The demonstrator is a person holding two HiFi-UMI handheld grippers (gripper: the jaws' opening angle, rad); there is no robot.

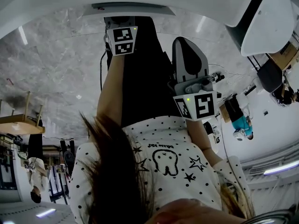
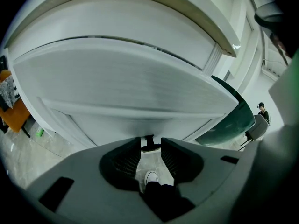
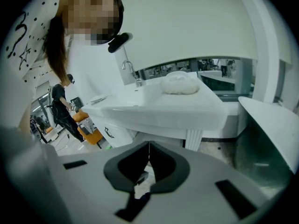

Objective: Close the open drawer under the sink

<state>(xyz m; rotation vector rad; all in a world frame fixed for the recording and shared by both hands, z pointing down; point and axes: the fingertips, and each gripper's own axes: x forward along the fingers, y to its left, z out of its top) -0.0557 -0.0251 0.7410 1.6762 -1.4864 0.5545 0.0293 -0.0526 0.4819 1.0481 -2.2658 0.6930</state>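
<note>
In the left gripper view a wide white drawer front under the sink's counter fills the picture. Its small black handle sits right at the tips of my left gripper, whose jaws stand a little apart around it without clamping. The right gripper view looks at the white sink from the side, with a faucet and a white cloth on top. My right gripper is held away from the cabinet, jaws touching, nothing between them. The head view looks down the person's dotted shirt at both marker cubes.
An orange chair stands left of the cabinet. A dark green curved panel lies to the right. A second cabinet front with a black handle shows under the sink. A person in dark clothes stands behind.
</note>
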